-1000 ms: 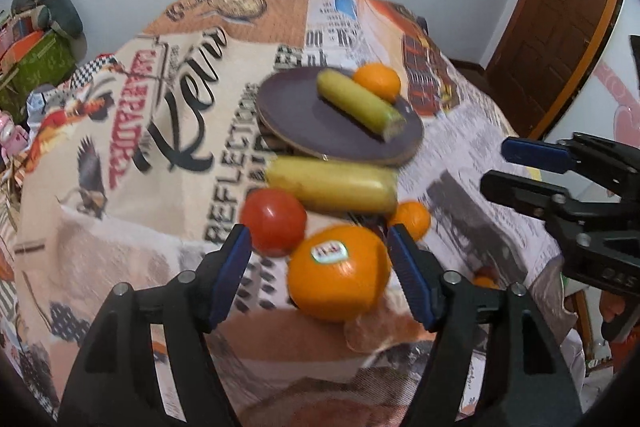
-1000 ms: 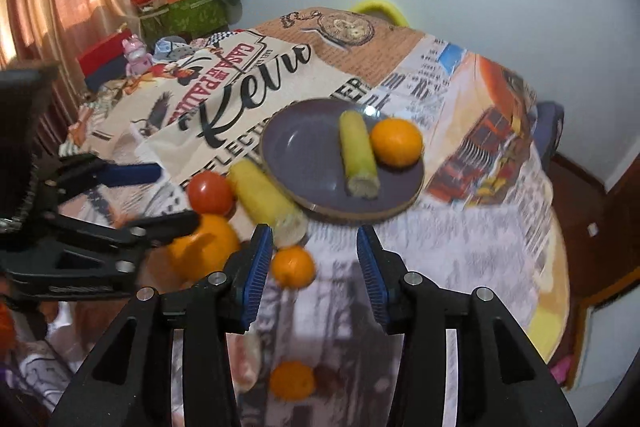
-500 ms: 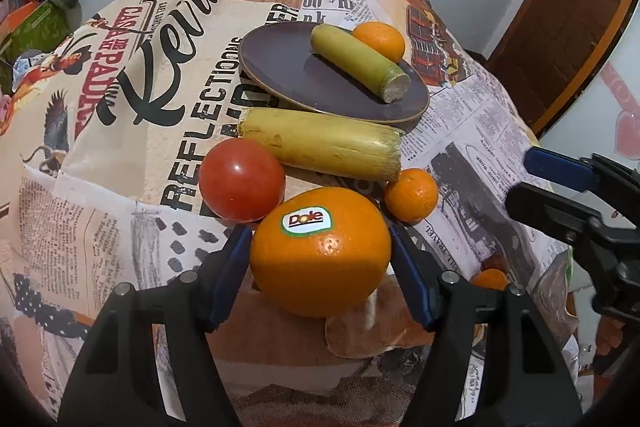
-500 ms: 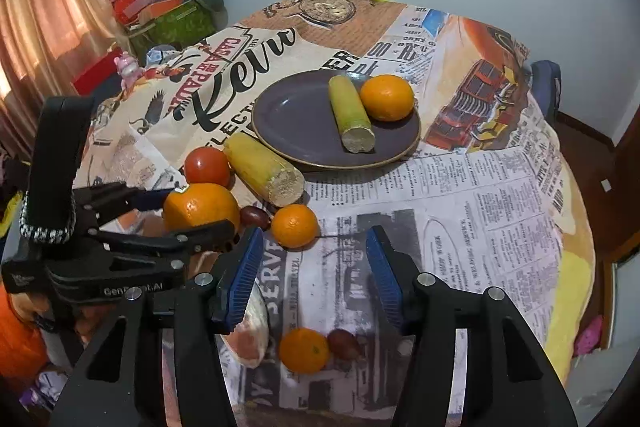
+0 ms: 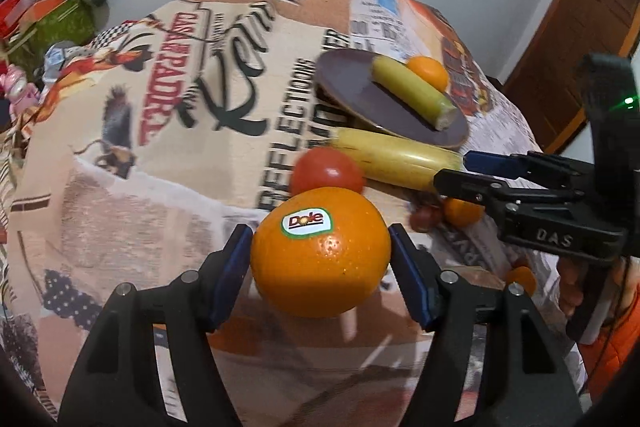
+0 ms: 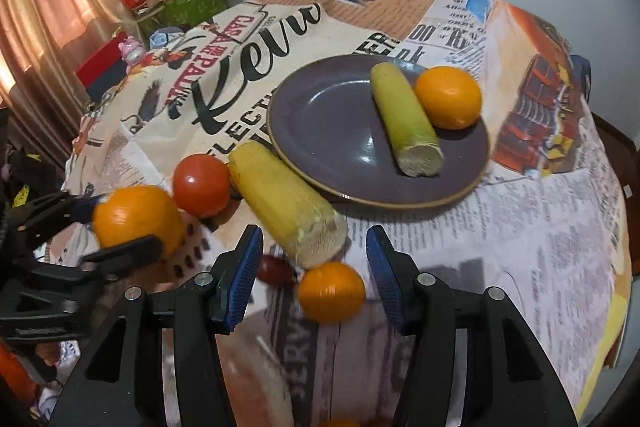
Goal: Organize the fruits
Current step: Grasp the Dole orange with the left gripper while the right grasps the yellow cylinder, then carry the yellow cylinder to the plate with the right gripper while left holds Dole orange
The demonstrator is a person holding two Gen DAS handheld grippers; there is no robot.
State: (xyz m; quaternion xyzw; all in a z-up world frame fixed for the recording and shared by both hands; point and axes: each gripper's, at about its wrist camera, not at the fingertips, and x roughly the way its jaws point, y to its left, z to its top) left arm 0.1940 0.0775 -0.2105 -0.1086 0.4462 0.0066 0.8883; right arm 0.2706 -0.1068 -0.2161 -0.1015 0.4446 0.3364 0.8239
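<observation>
Where the plate [image 6: 304, 131] lies bare, free space beside corn [image 6: 408, 123].

Fruit and corn laid out around a plate on a covered table

A cob [image 6: 408, 123] and an orange [image 6: 448, 97] lie side by side on the plate [image 6: 320, 123], the orange to the right. A second cob [image 6: 288, 203] is set against the plate's near-left rim, with a tomato [image 6: 202, 185] just left of it. A large orange [image 5: 320, 251] is placed nearer than the tomato, between the left gripper's [image 5: 320, 267] pads. A small orange [image 6: 331, 291] sits before the second cob's cut end, between the right gripper's [image 6: 314, 279] parted fingers.
</observation>
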